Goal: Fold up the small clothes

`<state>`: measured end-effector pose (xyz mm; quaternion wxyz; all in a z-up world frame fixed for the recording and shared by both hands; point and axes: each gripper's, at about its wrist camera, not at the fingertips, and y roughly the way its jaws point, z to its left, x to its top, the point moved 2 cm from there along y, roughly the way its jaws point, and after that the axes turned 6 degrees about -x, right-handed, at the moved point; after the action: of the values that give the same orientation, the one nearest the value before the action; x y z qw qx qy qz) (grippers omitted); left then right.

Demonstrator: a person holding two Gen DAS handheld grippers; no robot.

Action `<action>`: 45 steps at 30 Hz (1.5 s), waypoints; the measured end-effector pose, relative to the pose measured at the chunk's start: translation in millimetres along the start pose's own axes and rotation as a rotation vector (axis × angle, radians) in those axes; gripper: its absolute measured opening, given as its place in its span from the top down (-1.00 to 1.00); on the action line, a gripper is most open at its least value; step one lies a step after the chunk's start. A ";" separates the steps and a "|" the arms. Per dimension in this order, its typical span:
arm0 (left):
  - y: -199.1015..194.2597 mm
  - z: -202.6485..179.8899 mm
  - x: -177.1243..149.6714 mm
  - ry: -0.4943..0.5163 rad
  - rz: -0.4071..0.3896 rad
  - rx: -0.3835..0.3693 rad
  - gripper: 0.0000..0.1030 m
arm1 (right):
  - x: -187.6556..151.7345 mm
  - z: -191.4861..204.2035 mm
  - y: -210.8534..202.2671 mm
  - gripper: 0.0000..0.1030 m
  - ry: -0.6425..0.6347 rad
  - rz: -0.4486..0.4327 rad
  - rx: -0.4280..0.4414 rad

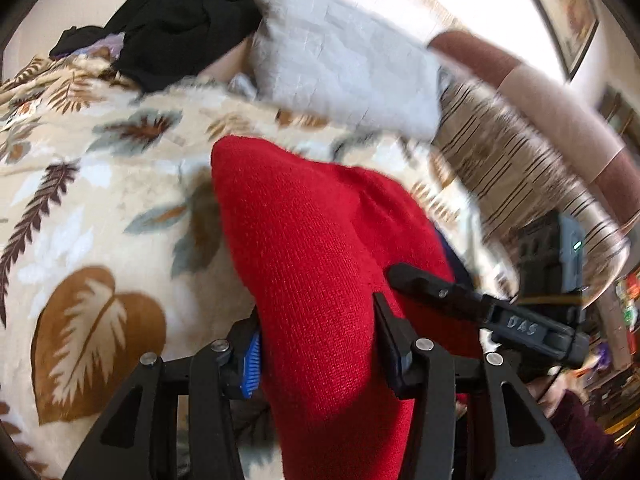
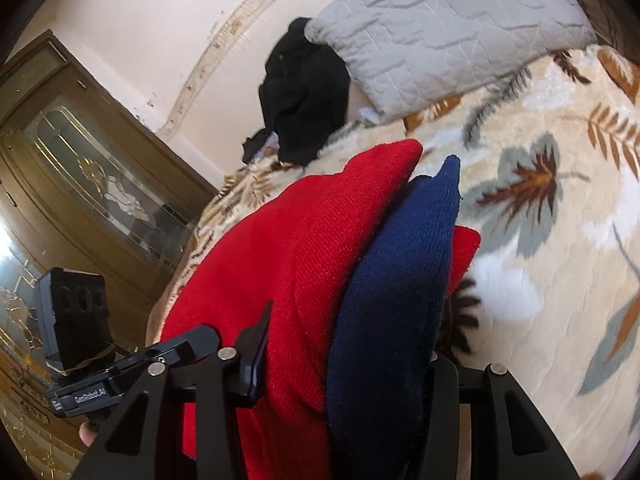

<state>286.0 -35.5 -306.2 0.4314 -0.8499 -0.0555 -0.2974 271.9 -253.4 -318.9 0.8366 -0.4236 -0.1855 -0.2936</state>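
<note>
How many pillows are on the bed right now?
1. The grey quilted pillow lies at the head of the leaf-print blanket, touching the black clothes pile. Others may be hidden outside the views.

Note the colours you see. The knit garment [image 1: 320, 248] is bright red; from the right wrist view, a navy blue knit layer [image 2: 400, 280] lies against the red. The bed blanket [image 1: 100, 184] is cream, printed with brown, tan and grey-blue leaves and feathers. The quilted pillow [image 1: 344, 68] is pale grey. The bundled clothing [image 1: 180, 20] beside it is black. The cabinet [image 2: 80, 160] is dull gold-brown with patterned glass. Each claw frame is black; the left claw [image 1: 316, 344] carries a blue ribbed pad [image 1: 253, 364].
</note>
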 end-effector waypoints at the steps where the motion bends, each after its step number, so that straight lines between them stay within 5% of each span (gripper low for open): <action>1: 9.6 3.3 -4.4 -0.002 0.038 0.036 0.02 | -5.3 -2.3 1.9 0.04 0.003 0.012 -0.013; 3: 24.1 10.8 -11.3 -0.019 0.091 0.092 -0.07 | -13.7 -9.2 15.6 0.03 0.008 0.065 -0.055; 9: -2.4 -2.4 -17.7 0.063 0.017 0.185 -0.12 | -17.8 -22.7 6.3 -0.20 0.062 0.071 -0.151; 14: -31.4 -14.3 -26.2 0.128 -0.080 0.343 -0.40 | -21.3 -1.9 -44.1 -0.20 -0.064 -0.102 -0.284; 18: -55.1 -18.3 -28.1 0.098 -0.141 0.422 -0.49 | -13.6 24.5 -64.9 -0.20 -0.160 -0.230 -0.290; 23: -83.0 -22.5 -29.8 0.072 -0.190 0.535 -0.56 | -6.9 26.1 -25.3 -0.06 -0.114 -0.097 -0.221; 26: -95.0 -27.5 -30.9 0.073 -0.195 0.588 -0.56 | -15.6 9.8 8.4 -0.07 -0.050 0.038 -0.245; 29: -107.2 -36.2 -30.8 0.088 -0.219 0.625 -0.56 | -20.4 5.2 5.9 -0.07 -0.039 0.065 -0.276; 35: -136.0 -65.9 -24.9 0.118 -0.287 0.661 -0.57 | -9.6 32.7 -57.4 -0.13 -0.127 -0.049 -0.298; 38: -152.5 -82.1 -22.1 0.125 -0.329 0.663 -0.78 | -7.4 52.7 -105.9 -0.33 -0.190 -0.131 -0.320; 45: -190.9 -118.4 -19.8 0.161 -0.425 0.670 -0.81 | -21.3 87.2 -185.6 -0.34 -0.283 -0.213 -0.368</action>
<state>148.6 -4.4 -130.1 0.6165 -0.6059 -0.2899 -0.4109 130.1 -261.9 -169.6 0.6756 -0.5837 -0.2877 -0.3466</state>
